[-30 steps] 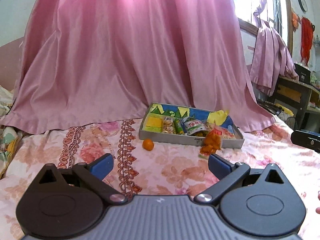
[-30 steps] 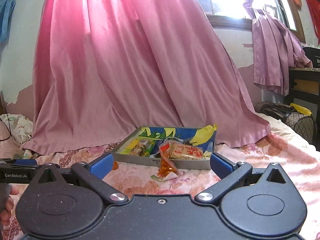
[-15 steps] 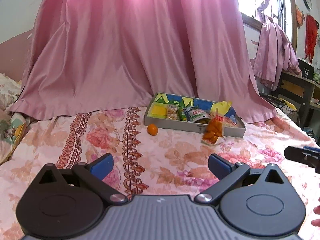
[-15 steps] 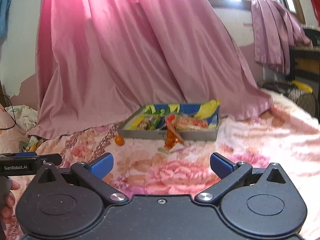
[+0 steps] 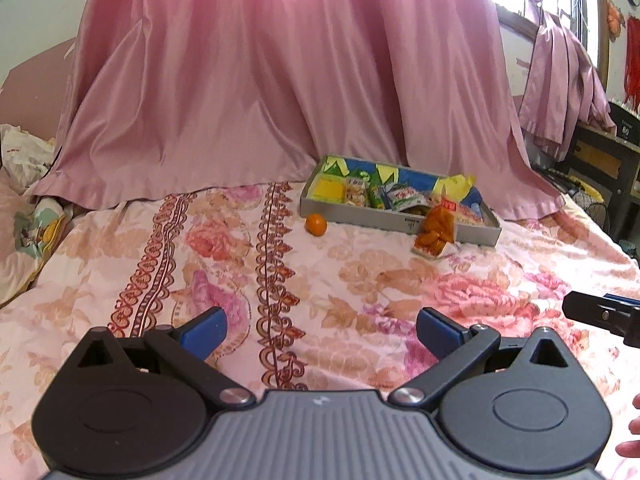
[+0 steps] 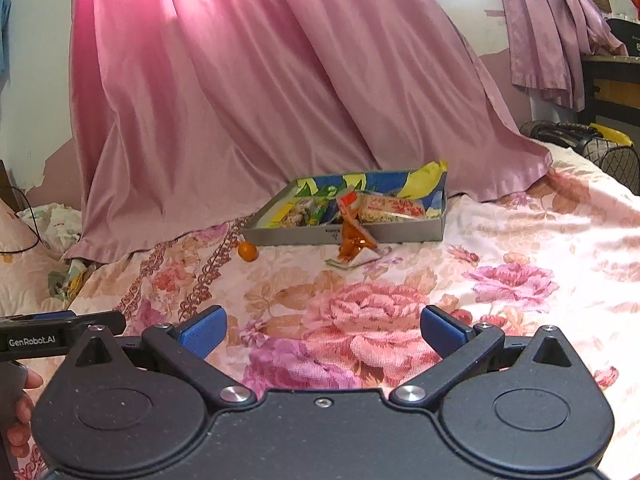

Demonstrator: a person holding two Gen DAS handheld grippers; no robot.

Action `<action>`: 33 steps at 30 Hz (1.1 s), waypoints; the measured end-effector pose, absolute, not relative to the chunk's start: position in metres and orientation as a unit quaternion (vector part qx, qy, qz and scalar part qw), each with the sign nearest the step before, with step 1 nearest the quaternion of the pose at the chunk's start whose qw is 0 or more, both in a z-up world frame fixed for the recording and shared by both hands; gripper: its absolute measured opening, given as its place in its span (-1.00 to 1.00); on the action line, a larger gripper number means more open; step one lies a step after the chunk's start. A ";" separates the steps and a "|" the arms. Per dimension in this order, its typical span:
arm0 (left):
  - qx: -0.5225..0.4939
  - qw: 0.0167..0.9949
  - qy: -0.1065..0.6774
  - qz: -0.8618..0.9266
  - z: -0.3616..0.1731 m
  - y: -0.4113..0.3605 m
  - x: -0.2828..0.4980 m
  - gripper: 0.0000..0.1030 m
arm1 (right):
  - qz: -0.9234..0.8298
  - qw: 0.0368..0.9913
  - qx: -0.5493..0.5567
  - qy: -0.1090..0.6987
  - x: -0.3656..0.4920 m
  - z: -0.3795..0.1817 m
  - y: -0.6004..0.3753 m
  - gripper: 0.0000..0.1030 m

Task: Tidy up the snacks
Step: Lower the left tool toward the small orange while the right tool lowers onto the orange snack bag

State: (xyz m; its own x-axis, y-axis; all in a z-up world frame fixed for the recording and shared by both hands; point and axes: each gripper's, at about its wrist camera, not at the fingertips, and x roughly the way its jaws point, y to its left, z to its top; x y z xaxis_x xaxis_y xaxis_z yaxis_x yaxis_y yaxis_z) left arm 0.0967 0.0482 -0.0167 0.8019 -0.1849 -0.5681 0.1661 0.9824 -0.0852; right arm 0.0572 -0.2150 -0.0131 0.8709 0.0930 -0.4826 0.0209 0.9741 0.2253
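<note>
Both grippers, left gripper and right gripper, hold jaws spread, empty, above bedspread.

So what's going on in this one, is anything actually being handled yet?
Not yet. A person holds both grippers low over a floral bedspread, well short of the snacks. The left gripper and right gripper are both open and hold nothing. Ahead, a grey tray holds several snack packets. Two things lie outside it on the bedspread: a small orange near its left corner, and an orange snack bag leaning against its front wall.
</note>
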 end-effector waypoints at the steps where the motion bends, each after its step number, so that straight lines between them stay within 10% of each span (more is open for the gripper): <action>1: -0.015 0.948 0.303 -0.092 -0.017 0.048 0.097 0.99 | 0.020 0.959 0.112 0.258 0.059 -0.015 -0.214 0.99; 33: 0.045 0.910 0.384 -0.150 -0.032 0.051 0.226 0.99 | 0.020 0.963 0.071 0.261 0.157 -0.042 -0.209 0.99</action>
